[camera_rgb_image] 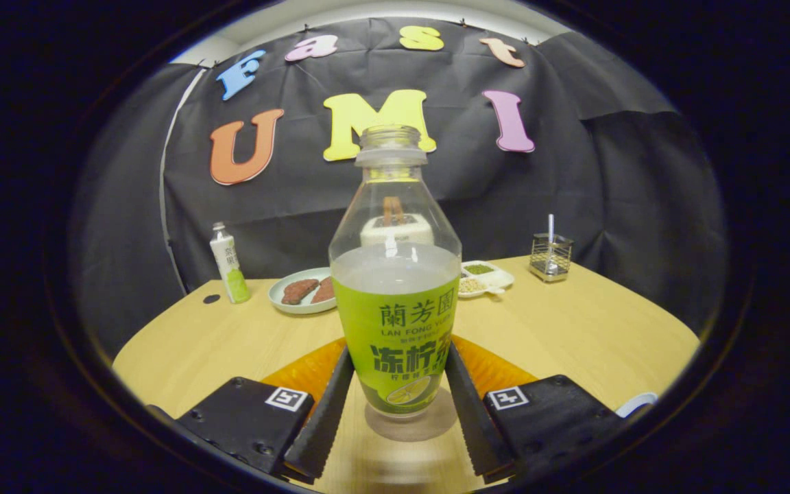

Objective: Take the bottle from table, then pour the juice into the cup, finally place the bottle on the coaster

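An uncapped clear bottle (395,302) with a green label, a little over half full of pale juice, stands upright between my fingers. My gripper (399,351) is shut on the bottle, one finger pressing each side of the label's lower half. An orange coaster (302,370) lies flat on the wooden table (573,336), just behind the bottle's base and partly hidden by the fingers. Whether the base touches the table I cannot tell. The white rim of a cup (636,403) peeks out beside the right finger's mount.
Beyond the bottle sit a pale plate (302,291) with brown food, a small bottle (229,264) to its left, a white divided dish (485,276) and a wire holder (550,255) with a straw. A white box shows through the bottle's neck.
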Motion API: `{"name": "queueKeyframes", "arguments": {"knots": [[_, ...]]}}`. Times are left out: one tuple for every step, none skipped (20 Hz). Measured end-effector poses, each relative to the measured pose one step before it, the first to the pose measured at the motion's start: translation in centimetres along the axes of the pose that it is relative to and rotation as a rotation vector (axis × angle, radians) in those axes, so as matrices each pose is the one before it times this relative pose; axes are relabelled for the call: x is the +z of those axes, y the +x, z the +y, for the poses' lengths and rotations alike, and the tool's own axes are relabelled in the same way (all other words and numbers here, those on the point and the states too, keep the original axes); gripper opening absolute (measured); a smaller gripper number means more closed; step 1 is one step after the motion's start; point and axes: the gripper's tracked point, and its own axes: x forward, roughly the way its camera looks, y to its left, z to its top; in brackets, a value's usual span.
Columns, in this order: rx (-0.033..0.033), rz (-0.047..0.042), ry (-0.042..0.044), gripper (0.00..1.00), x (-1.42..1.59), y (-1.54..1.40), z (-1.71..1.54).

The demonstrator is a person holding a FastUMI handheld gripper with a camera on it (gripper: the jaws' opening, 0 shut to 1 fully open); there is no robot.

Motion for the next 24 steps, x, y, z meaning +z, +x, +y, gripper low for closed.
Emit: {"name": "queueKeyframes", "arguments": {"knots": [[0.00345, 0.00244, -0.00222, 0.81, -0.261, 0.305, -0.14], [0.00336, 0.0035, -0.00371, 0.81, -0.288, 0.374, 0.083], [0.00143, 0.0064, -0.01136, 0.81, -0.252, 0.256, 0.036], [-0.00378, 0.00926, -0.01698, 0.81, -0.368, 0.256, -0.024], [-0.00926, 0.01072, -0.01439, 0.81, -0.253, 0.268, -0.146], [-0.00615, 0.01142, -0.00702, 0.81, -0.34, 0.34, -0.143], [-0.00129, 0.00916, -0.00061, 0.81, -0.371, 0.109, -0.066], [-0.00051, 0.00775, 0.00144, 0.81, -0.608, -0.123, 0.236], [0.00312, 0.00654, -0.00095, 0.81, -0.153, 0.226, 0.011], [-0.00039, 0.00639, -0.00709, 0.81, -0.264, 0.015, 0.059], [0.00198, -0.00614, -0.00548, 0.82, 0.178, -0.033, 0.148], [-0.0004, 0.00577, -0.01148, 0.82, 0.005, 0.054, 0.046], [-0.00474, 0.00573, -0.01385, 0.83, 0.038, -0.037, -0.049], [-0.00654, 0.00649, -0.00927, 0.83, -0.078, 0.069, -0.165], [-0.00103, 0.00491, -0.00249, 0.83, 0.013, 0.107, -0.003], [0.00087, 0.00389, -0.00183, 0.84, -0.005, 0.036, 0.032], [-0.00482, 0.00481, -0.00395, 0.85, -0.114, 0.039, 0.018], [-0.0048, 0.00744, -0.00605, 0.86, -0.112, 0.037, -0.121], [-0.00377, 0.0078, -0.00547, 0.87, -0.12, -0.094, -0.001], [0.00204, 0.00029, -0.00717, 0.88, 0.001, 0.073, 0.001], [0.01158, 0.00308, -0.0061, 0.89, -0.051, -0.005, 0.133], [-0.0013, -0.0018, -0.00491, 0.9, 0.07, -0.258, 0.015], [-0.00404, -0.00768, -0.00453, 0.97, 0.233, -0.354, -0.067], [0.00018, -0.00723, 0.00112, 0.98, 0.132, -0.254, -0.034]]}}
